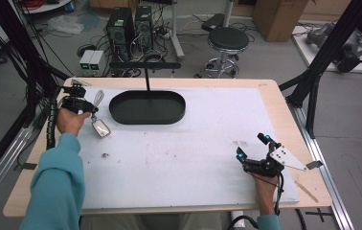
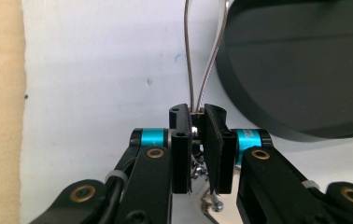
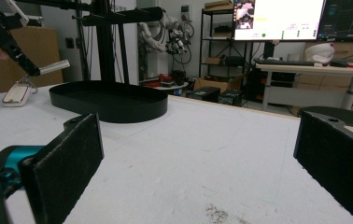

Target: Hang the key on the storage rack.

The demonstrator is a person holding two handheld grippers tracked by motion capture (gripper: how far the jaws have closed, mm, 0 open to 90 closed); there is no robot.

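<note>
White foam sheet [image 1: 179, 153] covered most of one pale wooden table [image 1: 284, 110], and the floor behind was crowded with cables, two computer towers and one round black stool [image 1: 228, 39].

One black tray [image 1: 147, 107] sat on the sheet near the far edge. It was a long oval with low smooth walls, and nothing lay inside it. One thin black stand [image 1: 146, 72] rose just behind it.

Two grippers were on the table, one in each hand. The left gripper [image 1: 92, 111] was at the left side, close to the tray's end. Its jaws were pressed tight on one shiny metal tool [image 1: 100, 125] (it looked like tongs or a clip, but I could not be sure). In the left gripper view two thin silver strips [image 2: 201, 60] ran away from the jaws, bowed apart and ran up beside the tray's rim [image 2: 240, 93]. The flat, shiny silver end of the tool rested on the sheet, just left of the tray.

The right gripper [image 1: 252, 149] was low over the sheet at the right side, well apart from the tray. Its two rough black pads [image 3: 69, 158] were spread wide with nothing between them. One grey three-cornered plate [image 1: 287, 158] sat on top of it.

A few small dark crumbs [image 1: 105, 155] dotted the sheet.
</note>
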